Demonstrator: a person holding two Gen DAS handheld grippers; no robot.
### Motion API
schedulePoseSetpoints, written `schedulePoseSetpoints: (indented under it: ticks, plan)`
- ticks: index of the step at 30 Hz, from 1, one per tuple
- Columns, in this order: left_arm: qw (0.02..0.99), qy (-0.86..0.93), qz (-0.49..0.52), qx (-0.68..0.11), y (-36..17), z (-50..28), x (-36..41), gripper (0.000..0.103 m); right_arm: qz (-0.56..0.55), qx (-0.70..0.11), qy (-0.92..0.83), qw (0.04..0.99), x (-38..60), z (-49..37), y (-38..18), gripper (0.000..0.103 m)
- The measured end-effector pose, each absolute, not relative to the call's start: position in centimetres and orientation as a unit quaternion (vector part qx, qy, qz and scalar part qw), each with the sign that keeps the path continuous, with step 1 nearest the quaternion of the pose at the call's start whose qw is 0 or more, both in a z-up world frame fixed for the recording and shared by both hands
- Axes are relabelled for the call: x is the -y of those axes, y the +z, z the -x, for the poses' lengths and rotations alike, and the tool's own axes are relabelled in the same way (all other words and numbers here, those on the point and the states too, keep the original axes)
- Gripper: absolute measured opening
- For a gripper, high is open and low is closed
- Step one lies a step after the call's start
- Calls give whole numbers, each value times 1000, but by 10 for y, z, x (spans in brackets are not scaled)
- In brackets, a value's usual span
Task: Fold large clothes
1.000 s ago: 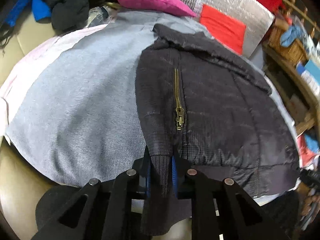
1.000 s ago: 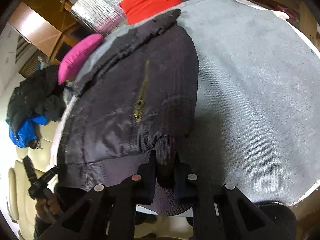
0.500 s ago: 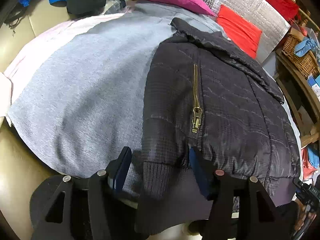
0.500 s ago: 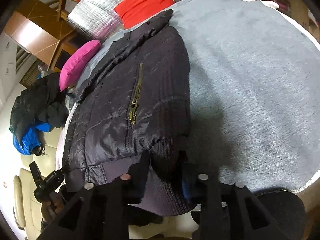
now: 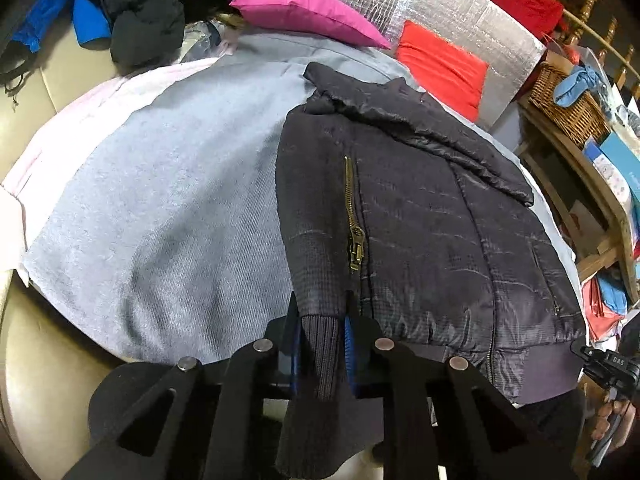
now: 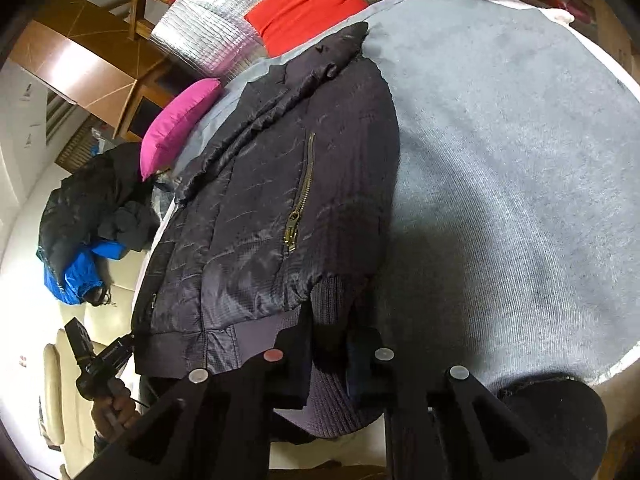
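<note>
The black jacket lies flat on the grey blanket that covers the bed, with its collar toward the pink pillow and its ribbed hem at the near edge, partly hanging over it. The sides seem already folded inward, so the body makes a narrow shape, and the brass zipper runs down its upper face.

My left gripper is at one near corner; its jaws have just been closing and now they pinch the ribbed cuff between the blue pads. My right gripper is at the other near corner. Its jaws have also just been closing, and they are clamped on the knit hem. In the right wrist view I see the person's other hand holding the left tool, low and beside the bed.

I judge that I am at the start of the lengthwise fold: both bottom corners are taken again and nothing is lifted yet. The next move calls for raising both corners together, level with each other, and carrying them toward the collar so the hem lands just below it. The shell looks slippery and padded, so I think the grips must stay firm, or the folded sides may slide open.
</note>
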State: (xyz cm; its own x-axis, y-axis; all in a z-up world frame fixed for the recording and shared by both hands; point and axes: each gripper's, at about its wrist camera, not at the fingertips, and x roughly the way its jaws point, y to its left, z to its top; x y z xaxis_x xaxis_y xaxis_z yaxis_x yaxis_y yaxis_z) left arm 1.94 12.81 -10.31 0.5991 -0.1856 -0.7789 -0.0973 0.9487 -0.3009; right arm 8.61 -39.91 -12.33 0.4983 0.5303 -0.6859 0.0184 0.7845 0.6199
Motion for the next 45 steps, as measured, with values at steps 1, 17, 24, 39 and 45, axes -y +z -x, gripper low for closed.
schedulePoseSetpoints:
  ticks: [1,17,24,39,45]
  plan:
    - [878,-25,162,-450,-104,-17,-131,18,-289,-478,156,814,399,-84,-126,14]
    - [885,-50,187,-422,-74,-17,-135,18,-357,-457,190,792,421,-76,-120,14]
    - [883,-62,206,-417,-67,-20,-141,18,-370,-444,207,789,424,-78,-113,14]
    - [880,-60,237,-408,-66,-29,-152,18,-396,-402,233,792,431,-83,-93,14]
    - [878,-30,206,-431,-71,-34,-140,18,-399,-398,238,791,431,-86,-97,14]
